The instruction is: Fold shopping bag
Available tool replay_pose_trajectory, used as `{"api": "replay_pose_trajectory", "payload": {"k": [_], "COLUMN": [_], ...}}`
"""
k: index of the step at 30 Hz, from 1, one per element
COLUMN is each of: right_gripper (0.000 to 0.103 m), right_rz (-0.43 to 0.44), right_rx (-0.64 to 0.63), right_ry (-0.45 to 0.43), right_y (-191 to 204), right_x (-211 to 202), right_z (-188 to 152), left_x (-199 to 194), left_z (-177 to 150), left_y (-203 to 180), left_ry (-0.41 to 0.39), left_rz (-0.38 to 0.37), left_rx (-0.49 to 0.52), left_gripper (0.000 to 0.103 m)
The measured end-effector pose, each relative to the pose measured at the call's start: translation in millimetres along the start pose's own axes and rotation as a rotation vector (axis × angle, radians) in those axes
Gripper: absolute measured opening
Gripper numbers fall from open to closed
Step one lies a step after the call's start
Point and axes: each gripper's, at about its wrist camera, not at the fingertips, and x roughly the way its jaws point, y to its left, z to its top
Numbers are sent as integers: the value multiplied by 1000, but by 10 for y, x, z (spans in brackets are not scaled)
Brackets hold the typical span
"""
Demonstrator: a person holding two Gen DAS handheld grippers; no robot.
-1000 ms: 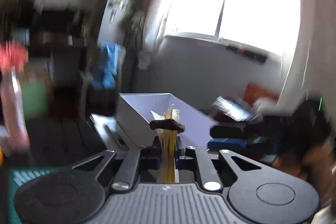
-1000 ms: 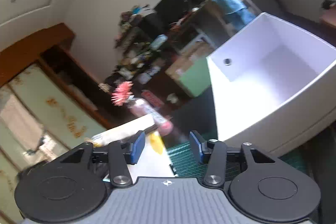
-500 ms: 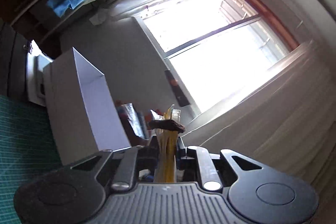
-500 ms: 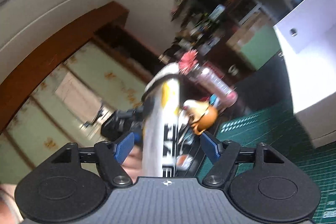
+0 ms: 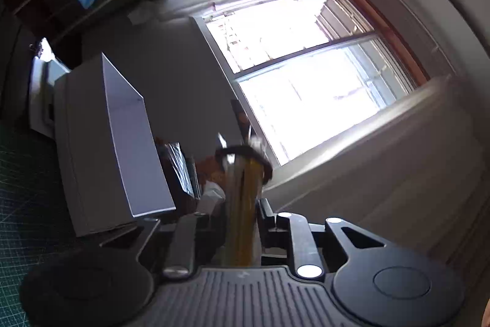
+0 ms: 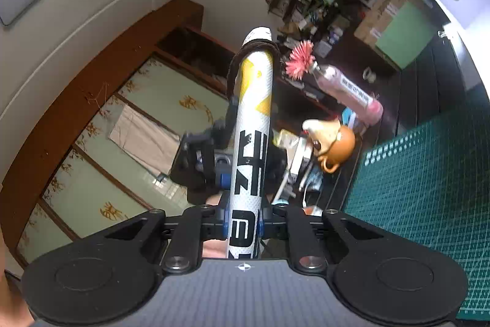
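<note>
Right wrist view: the right tool (image 6: 244, 222) has its jaws closing on the shopping bag (image 6: 252, 124), folded into a narrow white strip with yellow patches and black lettering, and the pads press it on both sides. The strip runs straight away from the camera, with a dark band (image 6: 245, 49) looped round its far end. Just beyond, the left tool (image 6: 211, 164) shows dark and partly hidden behind the strip. To the right lies a green cutting mat (image 6: 428, 189) on the surface, and past its near-left corner stand an orange figurine (image 6: 332, 143) and a pink bottle (image 6: 349, 91). In the left wrist view the left tool (image 5: 243, 219) has its jaws opening a little, yet the folded bag (image 5: 243, 204), edge on, sits pinched between them, with the dark band (image 5: 245, 153) at its far tip. A white box (image 5: 107, 143) stands to the left against a bright window (image 5: 306, 75)
</note>
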Motion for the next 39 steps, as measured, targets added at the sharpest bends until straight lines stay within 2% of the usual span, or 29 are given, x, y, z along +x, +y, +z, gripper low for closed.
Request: {"api": "replay_pose_trajectory", "payload": {"k": [4,5,6,7,8,11,12,14,16,19,21,22,23,24,26,30,33,34,39], "right_gripper": [19,29,39,43,48,57,58,58,58,58,57,57,56,53,52,51,42,41,41], "right_rz": [-11,-33,-42,-133,-178,-288,-335,-447,-512,-597,-634,-699,-716,-754,-776,-786,-823,-854,-847], "right_rx": [24,33,34,38,33,20,16,1,-10,55,34,-63,-93,-191,-263,-329,-383,-447,-470], "right_ry": [-5,-6,-6,-12,-18,-30,-35,-25,-22,-61,-81,-92,-92,-83,-80,-39,10,33,89], "right_y": [-69,-90,-93,-107,-108,-120,-128,-159,-180,-252,-210,-109,-78,11,60,-8,-102,-122,-166], "right_x": [-30,-33,-30,-9,-5,0,2,0,-5,-81,-94,-65,-54,4,62,178,266,326,363], "right_z": [16,20,13,7,6,0,-6,-6,0,26,32,33,32,21,22,-7,-56,-72,-83], "left_x": [82,104,125,146,170,247,272,378,466,598,695,760,823,895,1051,1201,1227,1251,1271], "left_z": [-96,-97,-93,-89,-83,-50,-48,-66,-100,-192,-272,-340,-407,-492,-693,-867,-898,-901,-891], "left_y": [-47,-47,-48,-48,-56,-52,-53,-43,-8,75,130,156,174,197,248,297,348,382,364], "left_ry": [13,11,9,8,5,14,20,61,112,208,275,316,349,388,473,513,532,543,550], "left_rz": [53,85,123,162,228,420,472,651,755,866,921,955,985,1013,1057,1070,1069,1077,1078], "left_rx": [38,51,66,81,107,166,188,268,311,344,367,398,434,474,555,624,623,620,624], "left_gripper": [16,14,13,12,12,12,12,12,12,12,12,12,12,13,13,13,13,13,13]}}
